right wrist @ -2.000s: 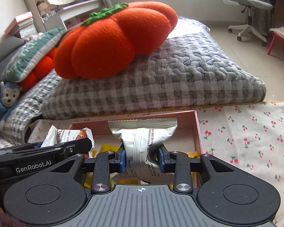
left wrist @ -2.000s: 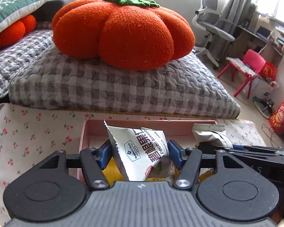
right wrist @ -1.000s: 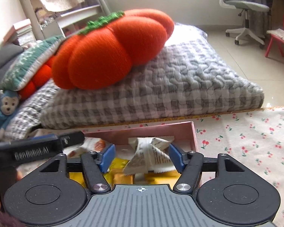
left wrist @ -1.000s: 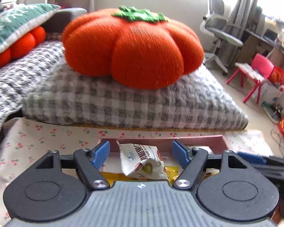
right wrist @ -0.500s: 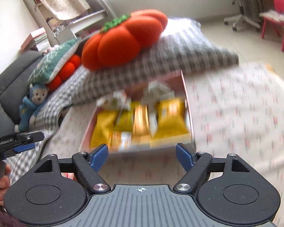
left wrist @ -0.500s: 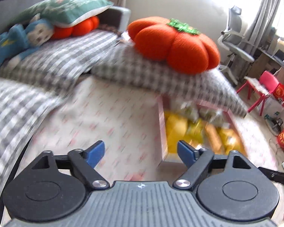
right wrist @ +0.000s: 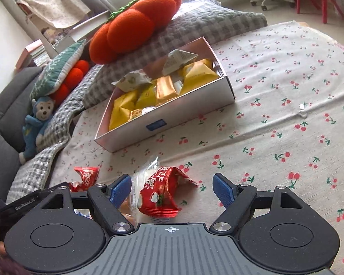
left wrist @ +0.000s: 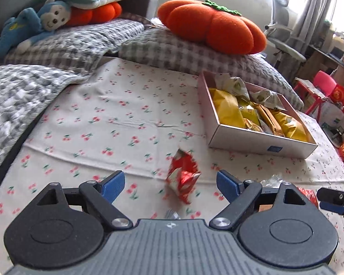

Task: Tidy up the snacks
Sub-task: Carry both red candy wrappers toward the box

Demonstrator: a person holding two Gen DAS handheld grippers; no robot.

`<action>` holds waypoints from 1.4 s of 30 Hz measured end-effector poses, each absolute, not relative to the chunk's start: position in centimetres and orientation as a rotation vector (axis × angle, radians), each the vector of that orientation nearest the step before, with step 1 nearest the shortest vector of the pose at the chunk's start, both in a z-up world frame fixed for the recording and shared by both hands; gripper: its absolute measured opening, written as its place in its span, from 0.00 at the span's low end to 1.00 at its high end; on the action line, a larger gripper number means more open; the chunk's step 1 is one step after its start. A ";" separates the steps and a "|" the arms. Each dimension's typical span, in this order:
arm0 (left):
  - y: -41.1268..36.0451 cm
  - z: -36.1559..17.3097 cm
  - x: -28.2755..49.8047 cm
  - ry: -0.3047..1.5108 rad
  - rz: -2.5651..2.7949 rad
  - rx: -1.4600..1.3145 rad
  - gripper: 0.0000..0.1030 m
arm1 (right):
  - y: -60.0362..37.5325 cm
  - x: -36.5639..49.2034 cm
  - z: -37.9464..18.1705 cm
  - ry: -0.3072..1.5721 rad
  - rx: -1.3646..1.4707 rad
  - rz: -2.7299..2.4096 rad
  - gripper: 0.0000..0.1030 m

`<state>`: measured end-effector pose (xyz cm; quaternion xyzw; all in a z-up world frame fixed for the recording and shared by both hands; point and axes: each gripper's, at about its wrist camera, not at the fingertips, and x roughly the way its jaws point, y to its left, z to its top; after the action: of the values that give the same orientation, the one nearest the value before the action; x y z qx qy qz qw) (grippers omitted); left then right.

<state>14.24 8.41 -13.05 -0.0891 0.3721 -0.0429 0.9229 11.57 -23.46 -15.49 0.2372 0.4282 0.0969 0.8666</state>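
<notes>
My left gripper [left wrist: 169,184] has its jaws spread wide with nothing held, and a red snack packet [left wrist: 183,178] lies on the cherry-print cloth [left wrist: 117,119] in the gap between the blue pads [left wrist: 113,182]. My right gripper [right wrist: 172,189] is likewise spread wide and empty, with another red packet [right wrist: 164,192] crumpled on the cloth between its fingers, touching neither pad; a clear-wrapped snack [right wrist: 137,183] sits just beside it, toward the left pad. Farther out, the open snack box [left wrist: 261,143] rests on the cloth, well apart from both loose red packets. It is packed with yellow packets [left wrist: 226,110] and two white packets [right wrist: 180,59] propped at its far end. Behind the box a grey checked cushion [left wrist: 183,50] carries an orange pumpkin pillow [left wrist: 208,26], and a blue monkey toy [left wrist: 32,27] lies off to the left on the checked bedding.
</notes>
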 end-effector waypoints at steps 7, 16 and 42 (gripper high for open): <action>7.0 -15.1 14.3 0.775 -0.104 -0.123 0.80 | -22.6 12.0 -16.0 0.907 0.503 0.221 0.74; 6.4 -16.7 14.7 0.812 -0.106 -0.056 0.29 | -21.6 12.7 -17.2 0.918 0.520 0.227 0.36; 4.4 -12.7 14.2 0.743 -0.185 -0.082 0.26 | -22.3 13.8 -13.4 0.815 0.429 0.236 0.36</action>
<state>14.23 4.40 -12.73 -0.0398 0.3623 -0.0905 0.9268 13.75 -22.28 -13.43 0.2063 0.3922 0.1136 0.8892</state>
